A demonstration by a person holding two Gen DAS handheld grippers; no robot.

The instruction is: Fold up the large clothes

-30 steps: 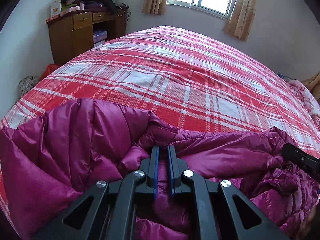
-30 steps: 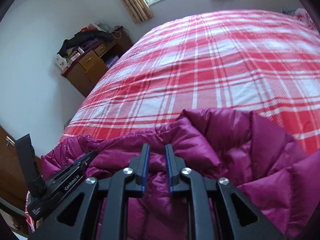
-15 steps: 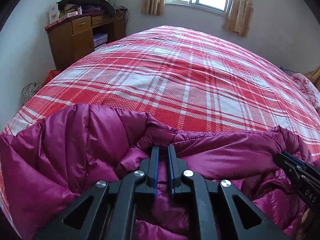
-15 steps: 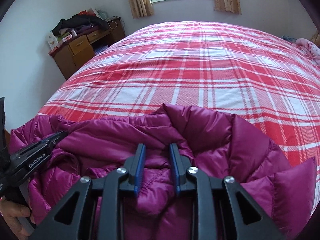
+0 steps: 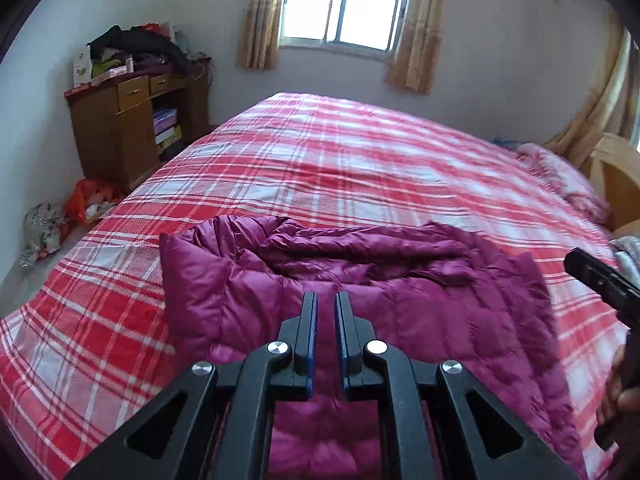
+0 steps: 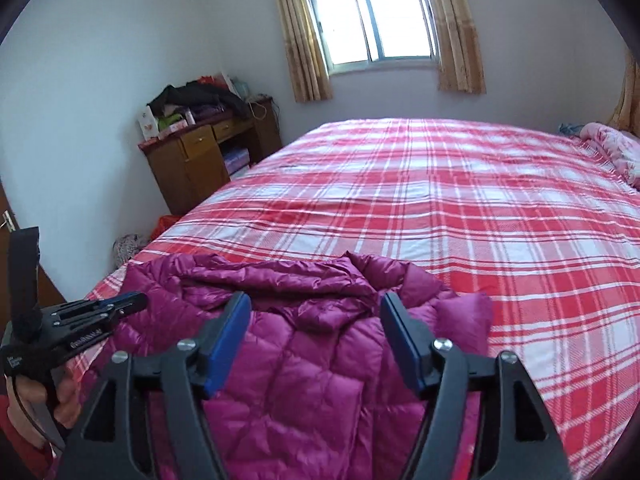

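The quilted magenta down jacket [image 6: 304,360] lay bunched on the red plaid bedspread [image 6: 460,220]. The right gripper [image 6: 316,320] gaped wide above it; the left gripper [image 5: 325,308] hovered nearly closed, empty. Judging by that, one fold was laid, and regripping an edge seemed next.

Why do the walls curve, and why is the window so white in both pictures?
Left wrist view: the fisheye lens bows the walls and the bed, and dark corners frame it; the window is blown out by daylight. Right wrist view: same bowing, its window also overexposed, and the purple jacket near the jaws looks slightly smeared.
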